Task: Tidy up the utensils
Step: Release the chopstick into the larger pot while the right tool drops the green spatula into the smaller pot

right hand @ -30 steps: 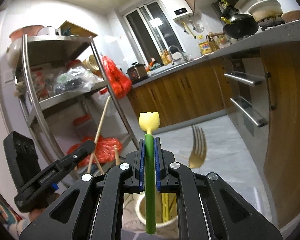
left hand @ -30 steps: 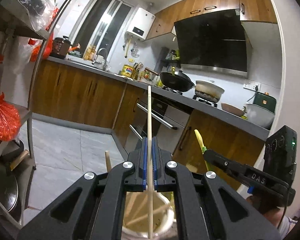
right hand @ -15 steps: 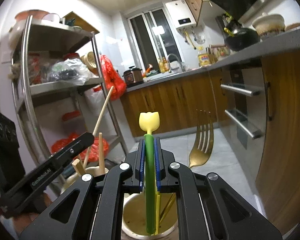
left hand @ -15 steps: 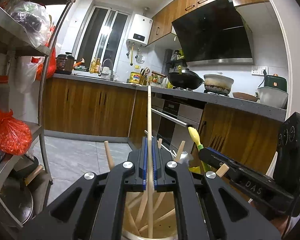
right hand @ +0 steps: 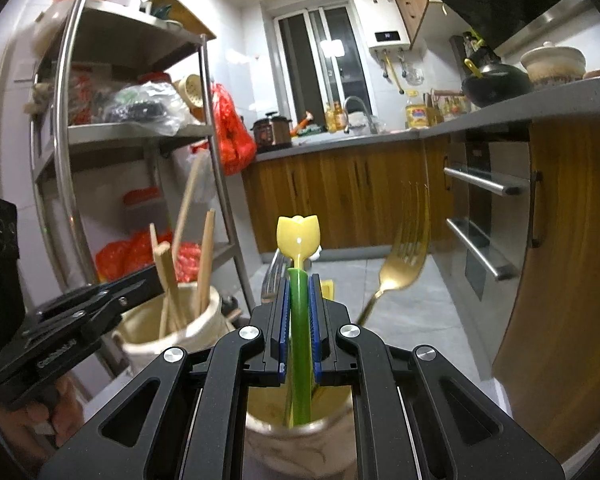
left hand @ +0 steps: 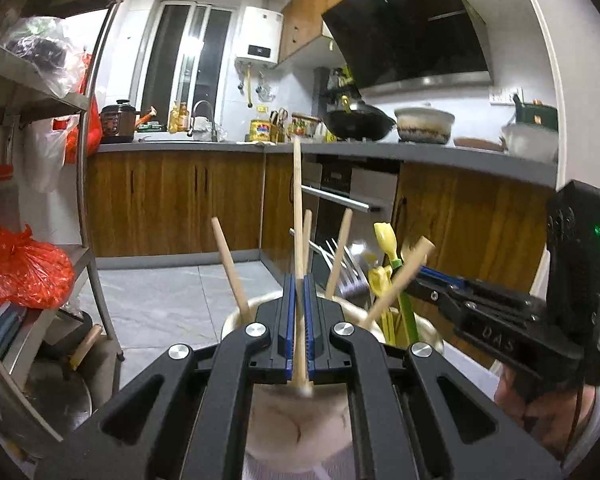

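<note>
**Over two holders, both jaws clenched on utensils**

Between the blue pads of the left gripper [left hand: 299,320] a wooden chopstick [left hand: 297,216] stands nearly upright, clamped tight, its top at twelve o'clock and its lower end poking out just under the jaws, above the cream holder [left hand: 236,316] with other wooden sticks. At three o'clock sits the right gripper [right hand: 299,320], grasping the green stem of a tulip-topped utensil [right hand: 298,236]; the stem's foot seems to dip inside the marbled cup [right hand: 300,444], though blur hides the rim. A gold fork [right hand: 400,264] leans at two o'clock from that cup.
</note>
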A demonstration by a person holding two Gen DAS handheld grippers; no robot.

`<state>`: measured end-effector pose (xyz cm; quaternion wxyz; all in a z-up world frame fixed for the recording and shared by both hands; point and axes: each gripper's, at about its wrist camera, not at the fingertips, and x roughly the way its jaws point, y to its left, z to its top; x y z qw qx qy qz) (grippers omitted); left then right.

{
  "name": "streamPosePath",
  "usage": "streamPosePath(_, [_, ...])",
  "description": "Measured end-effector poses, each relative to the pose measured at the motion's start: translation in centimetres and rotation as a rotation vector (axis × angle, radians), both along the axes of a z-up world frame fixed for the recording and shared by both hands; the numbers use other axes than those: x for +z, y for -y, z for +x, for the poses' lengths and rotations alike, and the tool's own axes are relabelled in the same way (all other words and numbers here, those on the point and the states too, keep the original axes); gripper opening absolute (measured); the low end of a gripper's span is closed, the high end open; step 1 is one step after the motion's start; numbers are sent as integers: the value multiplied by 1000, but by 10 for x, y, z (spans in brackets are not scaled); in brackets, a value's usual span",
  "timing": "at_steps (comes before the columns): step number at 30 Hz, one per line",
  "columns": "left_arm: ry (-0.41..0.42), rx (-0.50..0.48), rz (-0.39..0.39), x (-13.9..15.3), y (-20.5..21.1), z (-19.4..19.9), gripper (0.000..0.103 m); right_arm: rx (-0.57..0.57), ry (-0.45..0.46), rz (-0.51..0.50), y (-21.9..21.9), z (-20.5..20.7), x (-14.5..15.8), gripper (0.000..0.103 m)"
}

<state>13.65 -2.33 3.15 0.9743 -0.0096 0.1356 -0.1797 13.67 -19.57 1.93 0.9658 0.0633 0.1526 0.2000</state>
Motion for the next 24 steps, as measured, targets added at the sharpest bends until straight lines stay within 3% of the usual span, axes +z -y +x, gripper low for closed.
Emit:
streamPosePath(13, [-62,-13,1,-5,-9,-9,6,3,-74,-13,4,-8,-10,10])
streamPosePath(16, [-58,-10,4,-3,-10,-12,12,0,-73,-3,7,-11,-7,25])
streamPosePath(17, [-55,-8,2,-2,-11,-14,16,-1,-72,-1,8,-13,-6,27])
streamPosePath(24, [-49,7,-7,9,-20,-27,16,-22,-75,2,23,-39,4,27])
